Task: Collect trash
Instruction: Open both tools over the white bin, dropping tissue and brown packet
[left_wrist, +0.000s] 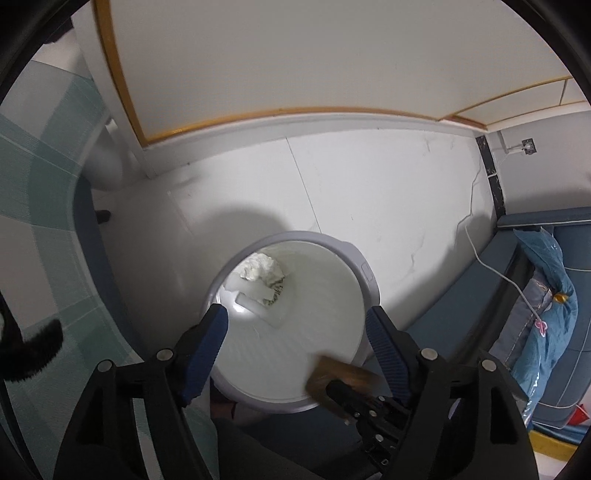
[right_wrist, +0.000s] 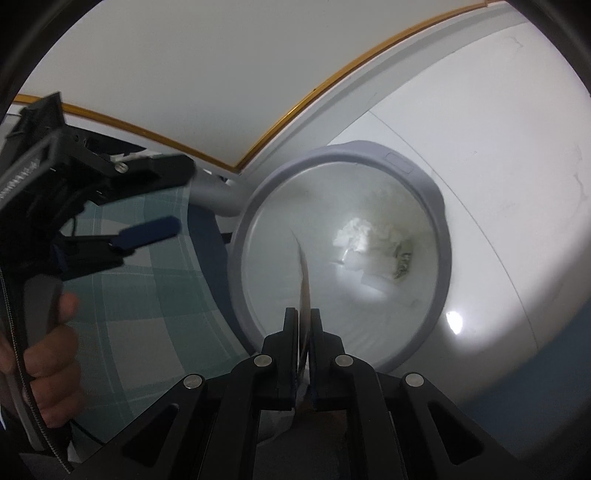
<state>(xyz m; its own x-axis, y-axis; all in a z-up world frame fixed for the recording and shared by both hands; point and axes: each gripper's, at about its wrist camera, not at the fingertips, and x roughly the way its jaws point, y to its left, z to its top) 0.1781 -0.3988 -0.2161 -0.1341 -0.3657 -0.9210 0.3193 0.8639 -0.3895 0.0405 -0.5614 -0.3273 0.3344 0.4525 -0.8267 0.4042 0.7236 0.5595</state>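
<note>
Right gripper (right_wrist: 303, 325) pinches one card (right_wrist: 305, 291) over one bin (right_wrist: 439, 236) holding two scraps.

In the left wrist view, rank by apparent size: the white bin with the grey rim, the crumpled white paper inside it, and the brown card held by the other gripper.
1. White bin with grey rim.
2. Brown card, nearer the camera, so likely flattered.
3. Crumpled white paper, roughly alike in apparent size; order unsure.
</note>
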